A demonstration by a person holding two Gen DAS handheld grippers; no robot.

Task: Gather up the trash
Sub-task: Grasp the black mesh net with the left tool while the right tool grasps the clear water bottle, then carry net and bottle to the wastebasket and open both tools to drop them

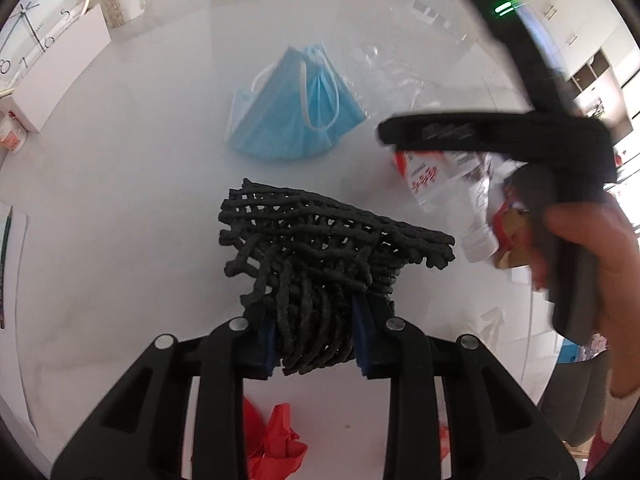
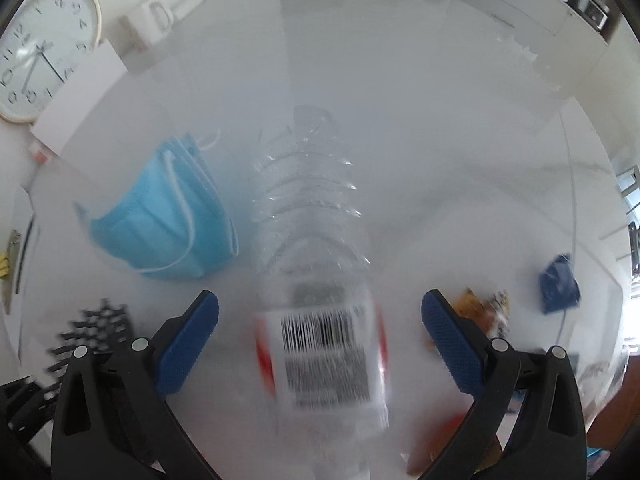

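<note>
My left gripper (image 1: pixel 316 336) is shut on a black woven net bag (image 1: pixel 320 240) and holds it over the white table (image 1: pixel 120 200). My right gripper (image 2: pixel 320 320) is open, its blue pads (image 2: pixel 188 340) wide on either side of a clear plastic bottle (image 2: pixel 316 248) with a barcode label. The bottle lies between the fingers, blurred, touching neither pad. In the left wrist view the right gripper (image 1: pixel 500 132) sits just above the bottle (image 1: pixel 444 184), right of the bag. A blue face mask (image 1: pixel 296 108) lies behind the bag, and shows left of the bottle in the right wrist view (image 2: pixel 168 216).
Crumpled red paper (image 1: pixel 272 436) lies under the left gripper. A wall clock (image 2: pixel 36 52), a white box (image 1: pixel 60 76) and a mug (image 2: pixel 152 16) stand at the far left. A blue wrapper (image 2: pixel 560 284) and brown scraps (image 2: pixel 480 304) lie at right.
</note>
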